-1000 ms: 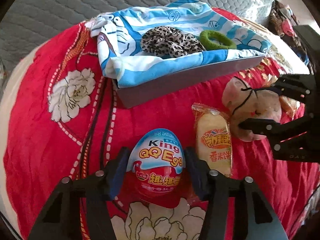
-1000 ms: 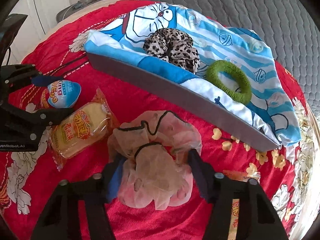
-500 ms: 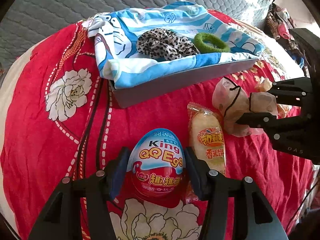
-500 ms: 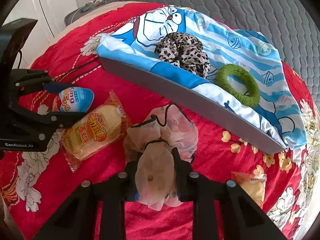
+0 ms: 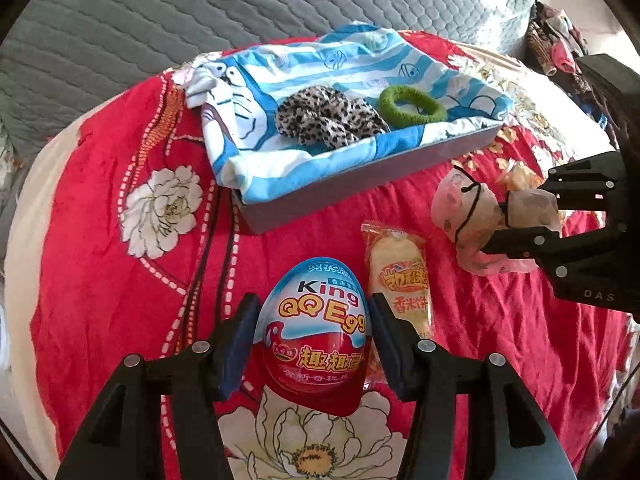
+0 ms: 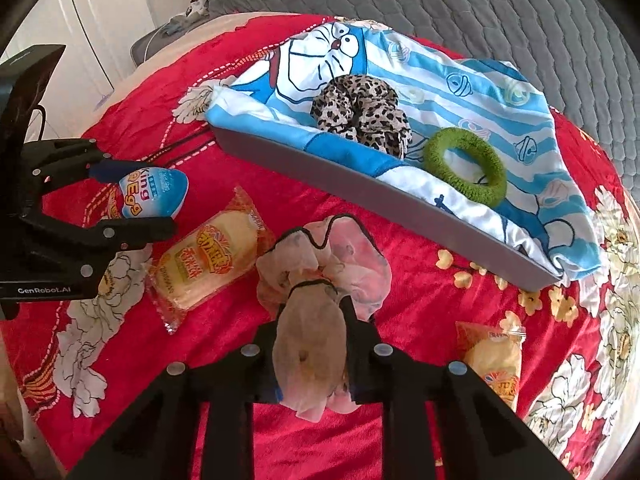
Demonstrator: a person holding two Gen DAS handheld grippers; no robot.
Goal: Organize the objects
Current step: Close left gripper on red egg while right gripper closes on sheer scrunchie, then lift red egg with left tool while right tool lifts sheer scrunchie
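Note:
My left gripper (image 5: 312, 320) is shut on a King QQ Egg (image 5: 316, 332), held above the red bedspread; the egg also shows in the right wrist view (image 6: 154, 196). My right gripper (image 6: 312, 332) is shut on a sheer pink scrunchie (image 6: 320, 280) and lifts it off the spread; the scrunchie also shows in the left wrist view (image 5: 468, 216). A grey tray (image 6: 384, 196) lined with a blue cartoon cloth holds a leopard scrunchie (image 6: 360, 114) and a green hair ring (image 6: 464, 166). A rice cracker packet (image 5: 398, 276) lies beside the egg.
A second cracker packet (image 6: 494, 356) lies at the right on the red flowered spread (image 5: 120, 280). A grey quilt (image 5: 160, 20) lies behind the tray. White cupboard doors (image 6: 92, 28) stand at the left in the right wrist view.
My right gripper closed on the pink scrunchie and raised it off the spread. My left gripper kept its hold on the egg and lifted slightly back from the tray.

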